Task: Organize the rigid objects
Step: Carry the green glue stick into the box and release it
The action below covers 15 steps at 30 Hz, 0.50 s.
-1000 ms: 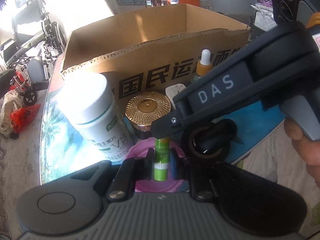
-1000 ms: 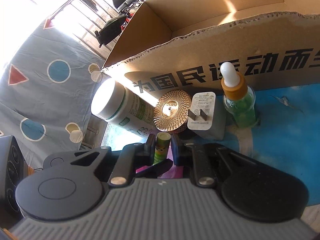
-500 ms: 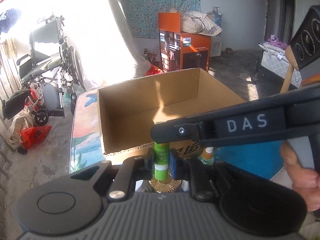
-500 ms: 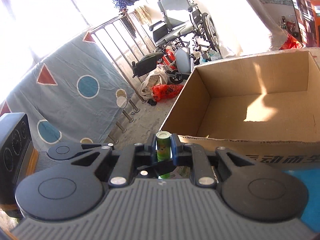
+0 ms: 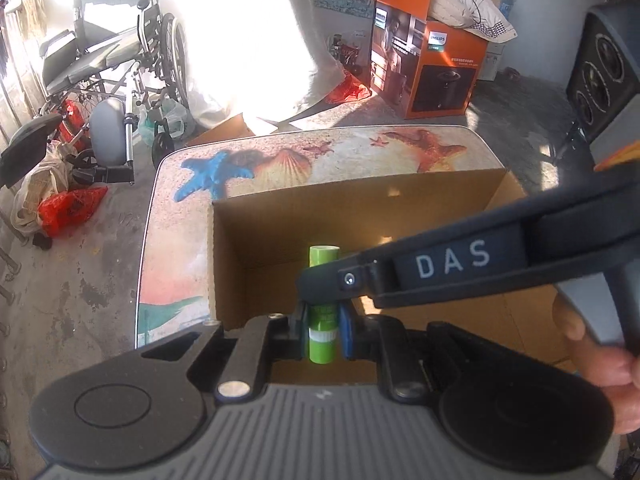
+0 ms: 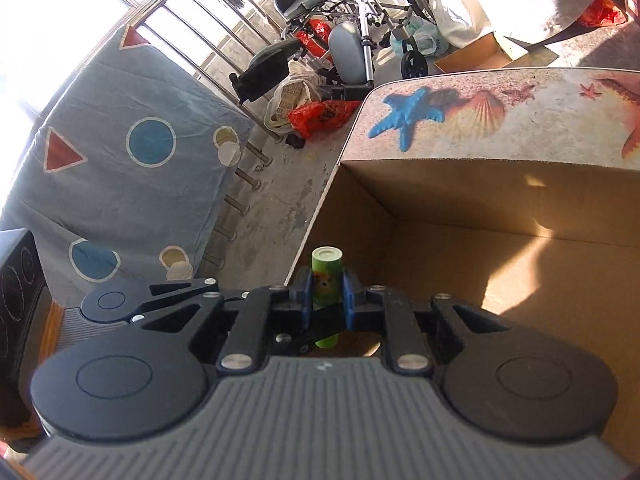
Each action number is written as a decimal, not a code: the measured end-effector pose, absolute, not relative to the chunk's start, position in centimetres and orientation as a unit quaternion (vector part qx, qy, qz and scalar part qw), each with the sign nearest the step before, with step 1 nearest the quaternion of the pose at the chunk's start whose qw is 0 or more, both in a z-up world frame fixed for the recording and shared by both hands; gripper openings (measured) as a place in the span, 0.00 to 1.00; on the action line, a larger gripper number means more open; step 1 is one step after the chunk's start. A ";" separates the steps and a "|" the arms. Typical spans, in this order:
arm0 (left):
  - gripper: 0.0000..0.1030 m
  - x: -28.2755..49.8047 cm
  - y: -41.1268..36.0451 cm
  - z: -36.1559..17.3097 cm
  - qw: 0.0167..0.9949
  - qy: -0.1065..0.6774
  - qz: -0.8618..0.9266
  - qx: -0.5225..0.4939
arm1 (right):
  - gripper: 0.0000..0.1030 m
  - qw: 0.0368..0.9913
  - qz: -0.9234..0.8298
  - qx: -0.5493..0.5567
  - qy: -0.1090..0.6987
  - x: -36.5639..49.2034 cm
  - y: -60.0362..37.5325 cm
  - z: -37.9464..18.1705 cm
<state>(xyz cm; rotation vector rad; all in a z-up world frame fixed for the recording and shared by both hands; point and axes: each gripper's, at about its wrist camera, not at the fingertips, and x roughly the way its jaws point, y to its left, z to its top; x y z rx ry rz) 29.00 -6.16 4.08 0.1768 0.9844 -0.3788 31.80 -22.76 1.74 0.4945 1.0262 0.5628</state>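
A small green tube (image 5: 322, 258) with a white band is held upright above the open, empty cardboard box (image 5: 360, 208). My left gripper (image 5: 322, 330) is shut on its lower part. My right gripper (image 5: 340, 280) reaches in from the right and clamps the same tube higher up, with a person's hand (image 5: 592, 344) on its handle. In the right wrist view the right gripper (image 6: 327, 296) is shut on the green tube (image 6: 327, 268), whose label shows a cartoon figure. The left gripper (image 6: 312, 336) crosses under it there. The box (image 6: 480, 208) lies open below and to the right.
The box stands on a table (image 5: 320, 156) with a starfish-and-shell print. On the floor beyond are a wheelchair (image 5: 112, 60), a red bag (image 5: 68, 208) and an orange carton (image 5: 424, 68). A blue patterned cloth (image 6: 120, 160) hangs over a railing at the left.
Both grippers, holding the green tube together, rose from among the bottles in front of the box and moved over its open top. The white bottle, gold lid and dropper bottle dropped out of view.
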 end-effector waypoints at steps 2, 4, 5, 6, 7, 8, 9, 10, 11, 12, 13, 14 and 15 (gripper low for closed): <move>0.16 30.5 -6.4 2.7 0.851 0.490 -0.170 0.083 | 0.14 0.786 0.262 0.242 0.505 33.9 -22.9 -0.3; 0.16 31.9 -6.5 1.5 0.843 0.506 -0.160 0.085 | 0.14 0.770 0.259 0.246 0.529 35.8 -22.7 -2.4; 0.16 32.5 -6.6 1.0 0.841 0.511 -0.154 0.089 | 0.14 0.762 0.259 0.244 0.541 36.7 -22.3 -3.7; 0.16 32.8 -6.7 0.6 0.839 0.514 -0.151 0.093 | 0.14 0.755 0.258 0.246 0.550 37.4 -22.3 -4.5; 0.16 33.0 -6.8 0.3 0.838 0.516 -0.148 0.096 | 0.14 0.747 0.258 0.246 0.562 38.1 -22.2 -5.5; 0.18 33.2 -6.8 0.1 0.837 0.518 -0.144 0.100 | 0.14 0.739 0.261 0.246 0.570 38.6 -22.0 -6.2; 0.18 33.3 -7.0 0.1 0.837 0.518 -0.141 0.104 | 0.14 0.732 0.261 0.247 0.578 39.3 -21.8 -7.0; 0.20 33.3 -7.0 0.0 0.837 0.517 -0.139 0.109 | 0.14 0.727 0.262 0.241 0.588 40.2 -21.2 -8.1; 0.20 33.4 -7.0 -0.1 0.838 0.517 -0.137 0.112 | 0.15 0.725 0.262 0.234 0.592 40.7 -20.8 -8.6; 0.20 33.4 -7.0 -0.1 0.837 0.517 -0.136 0.114 | 0.17 0.725 0.263 0.228 0.594 41.0 -20.4 -9.0; 0.20 33.5 -7.0 -0.1 0.837 0.517 -0.136 0.115 | 0.18 0.727 0.265 0.220 0.594 41.7 -19.9 -9.5; 0.21 33.5 -6.9 0.0 0.838 0.516 -0.137 0.114 | 0.19 0.730 0.268 0.217 0.591 42.0 -19.6 -9.6; 0.21 33.4 -6.8 0.1 0.838 0.515 -0.138 0.112 | 0.19 0.735 0.267 0.215 0.585 42.3 -19.4 -9.5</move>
